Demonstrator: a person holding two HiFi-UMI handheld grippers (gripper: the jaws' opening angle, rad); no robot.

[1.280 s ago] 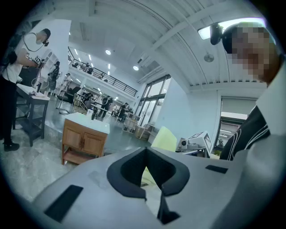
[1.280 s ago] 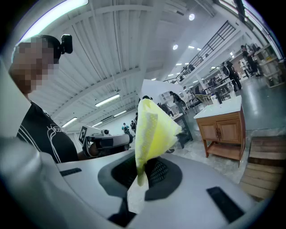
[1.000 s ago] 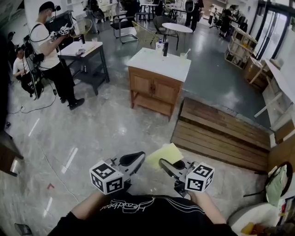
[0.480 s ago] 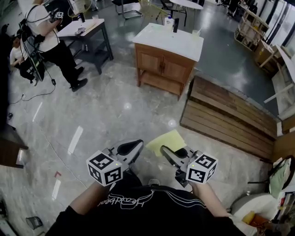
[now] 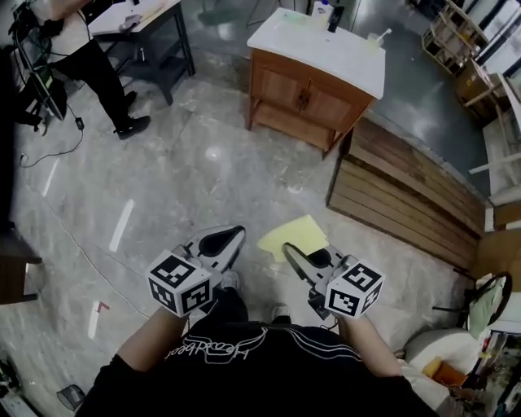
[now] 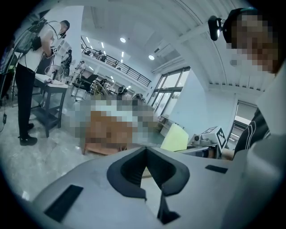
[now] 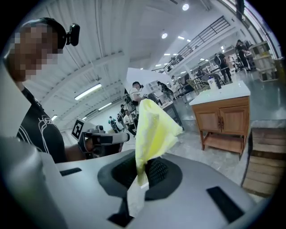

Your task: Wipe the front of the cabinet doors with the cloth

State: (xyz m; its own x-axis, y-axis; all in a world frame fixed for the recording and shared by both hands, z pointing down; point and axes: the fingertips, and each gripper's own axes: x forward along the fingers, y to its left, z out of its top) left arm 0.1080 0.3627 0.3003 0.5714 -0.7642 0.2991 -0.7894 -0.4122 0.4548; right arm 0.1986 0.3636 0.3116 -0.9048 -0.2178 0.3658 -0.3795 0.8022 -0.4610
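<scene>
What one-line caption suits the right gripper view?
Right gripper shut on a yellow cloth, with the wooden cabinet ahead.

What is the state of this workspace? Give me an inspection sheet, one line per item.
Surface: floor, glossy stone.
Job's things: cabinet, doors shut, well ahead of the grippers; yellow cloth, not yet at the doors.
Clutter: bottles on the cabinet top; wooden platform beside the cabinet.
Grippers: left gripper shut, empty; right gripper shut on cloth.
Cables: cable on the floor, far left.
Surroundings: person at a table, far left.
</scene>
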